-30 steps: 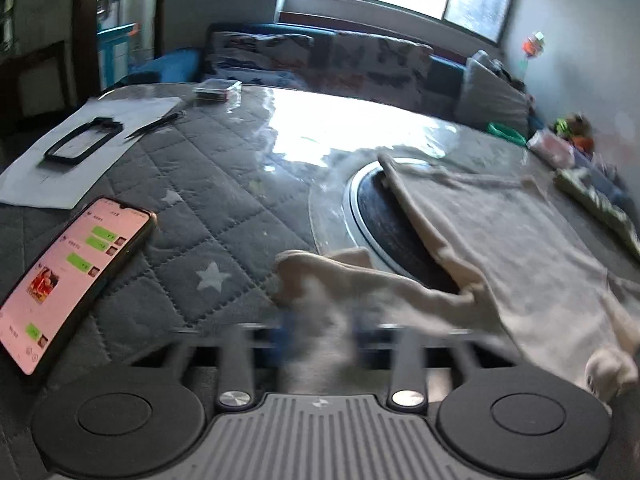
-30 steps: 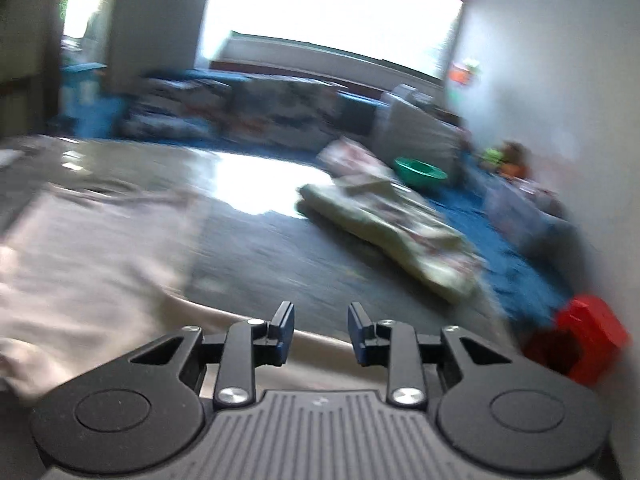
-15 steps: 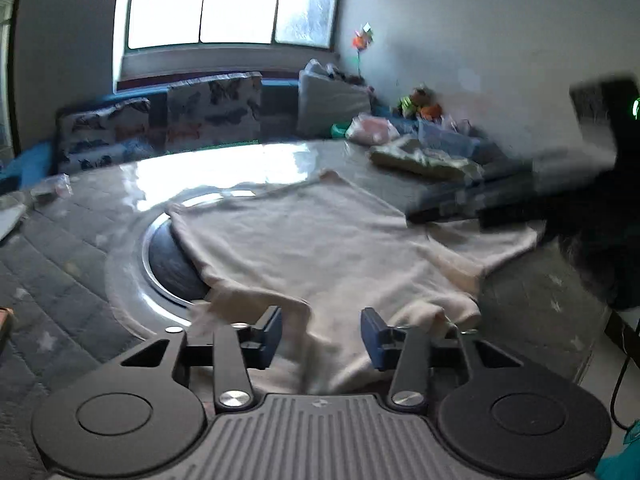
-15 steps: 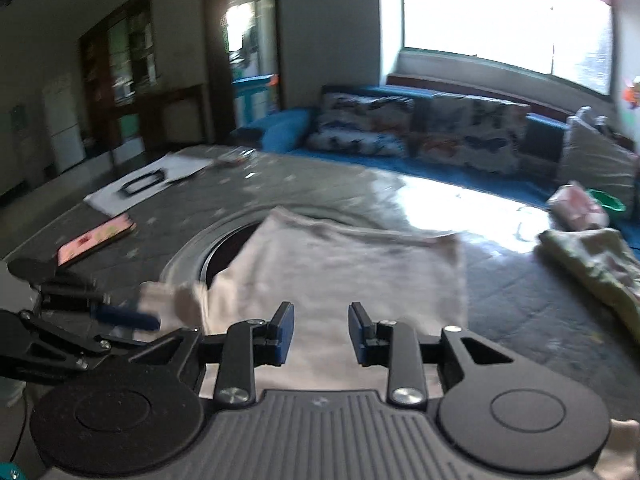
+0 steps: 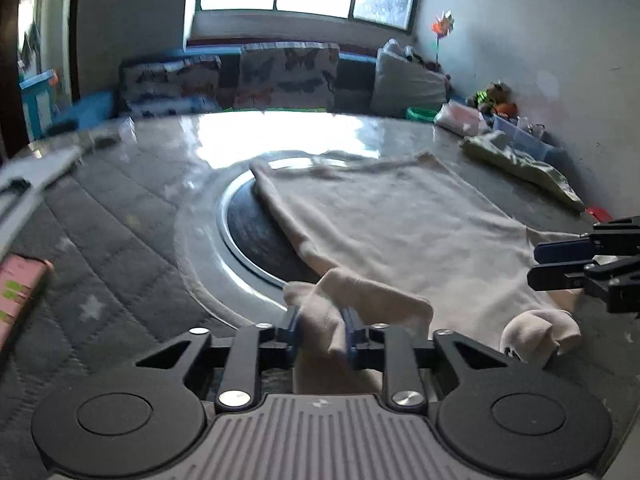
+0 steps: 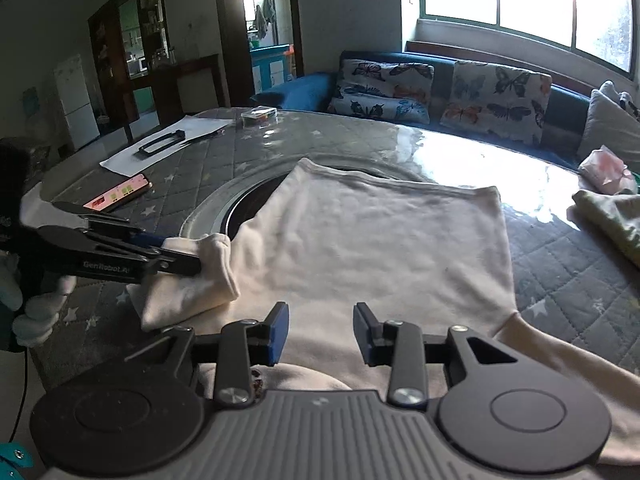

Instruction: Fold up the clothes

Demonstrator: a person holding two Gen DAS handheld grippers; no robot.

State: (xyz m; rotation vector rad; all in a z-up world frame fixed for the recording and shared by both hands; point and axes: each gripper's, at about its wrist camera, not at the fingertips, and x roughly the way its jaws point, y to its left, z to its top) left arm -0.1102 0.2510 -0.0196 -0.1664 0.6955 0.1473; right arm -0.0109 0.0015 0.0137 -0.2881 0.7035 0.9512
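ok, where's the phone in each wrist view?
Left wrist: phone at far left edge, partly cropped, on the quilted table cover.
Right wrist: phone mid-left, beyond the left gripper.
Shared landmark: round metal ring under the cream shirt.

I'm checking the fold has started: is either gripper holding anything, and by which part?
The left gripper pinches the cream shirt by the end of its sleeve. The right gripper is open over the shirt, holding nothing.

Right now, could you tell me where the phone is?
The phone lies screen-up on the quilted table, left in the right wrist view, between the white paper and the cream shirt.
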